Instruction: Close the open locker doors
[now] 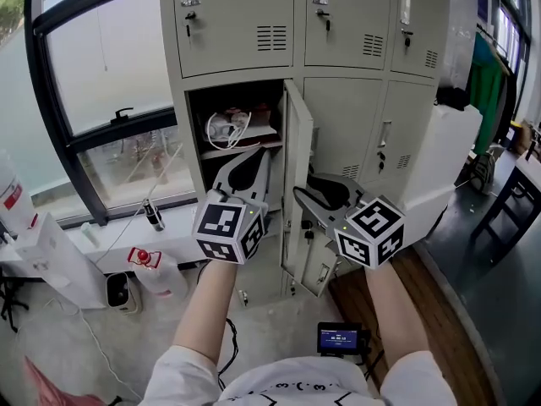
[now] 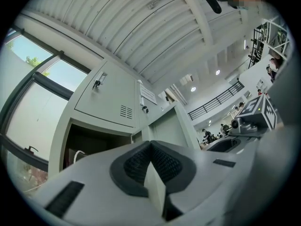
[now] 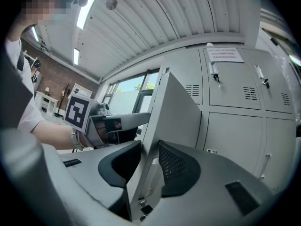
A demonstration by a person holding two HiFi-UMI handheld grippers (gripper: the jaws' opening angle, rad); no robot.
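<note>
A bank of pale grey lockers point(image 1: 338, 24) stands against a big window point(image 1: 93, 66), with bare floor below and dark wood boards off to the right. All the doors I can see are shut but one. The locker door point(image 1: 297, 163) of the left column's middle compartment point(image 1: 232, 100) stands swung out towards me, nearly edge-on, its long side upright and its hinge on the right side of the opening. Cables and clutter lie on the shelf inside.

My right gripper point(image 3: 149, 147) is the one at the door. Its jaws stand wide, with the door's free edge running up between them. The pads sit close to both faces, but I cannot see them pressing, so I do not count this as a hold.

My left gripper point(image 1: 254, 155) points up at the open compartment, just left of the door. Its jaw tips meet and it carries nothing.

As I judge it, the door has to swing to the left across the opening, so the push belongs to my right hand. My left gripper sits in that path and should clear out first.
</note>
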